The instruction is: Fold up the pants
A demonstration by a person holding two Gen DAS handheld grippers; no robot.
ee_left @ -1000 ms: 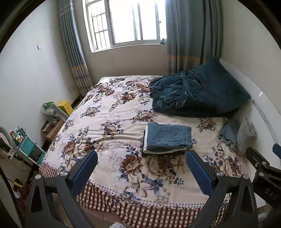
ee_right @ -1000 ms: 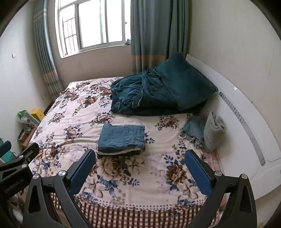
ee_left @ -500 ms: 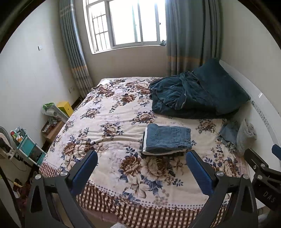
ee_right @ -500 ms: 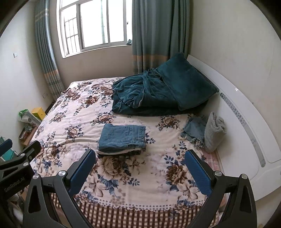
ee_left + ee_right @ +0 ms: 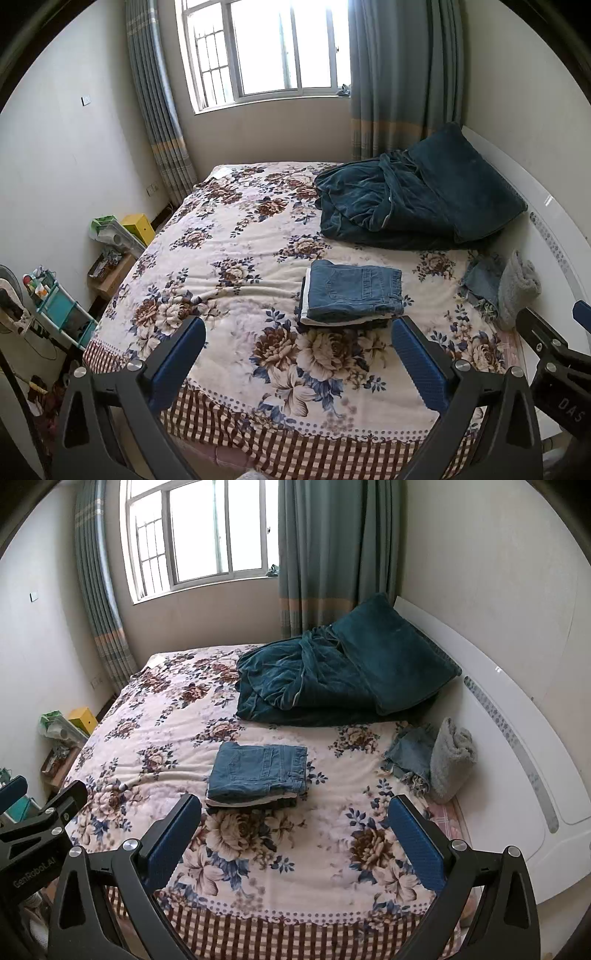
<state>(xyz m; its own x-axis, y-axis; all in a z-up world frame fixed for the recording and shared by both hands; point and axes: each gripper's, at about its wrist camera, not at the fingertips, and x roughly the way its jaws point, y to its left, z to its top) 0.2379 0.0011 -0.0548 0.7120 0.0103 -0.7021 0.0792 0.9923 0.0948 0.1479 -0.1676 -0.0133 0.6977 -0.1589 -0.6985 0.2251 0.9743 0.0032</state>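
Left wrist view: folded jeans (image 5: pixel 354 291) are lying on the floral bed (image 5: pixel 229 258); the left gripper (image 5: pixel 298 353) is being held released, empty. Right wrist view: the right gripper (image 5: pixel 294 829) is likewise being held spread, grasping nothing, short of the jeans.

The left tongs (image 5: pixel 298 354) had black angular arms, silver screws and blue textured pads (image 5: pixel 419 369). The right tongs (image 5: pixel 293 830) looked alike; "GenRobot.AI" was printed in white on one black frame.
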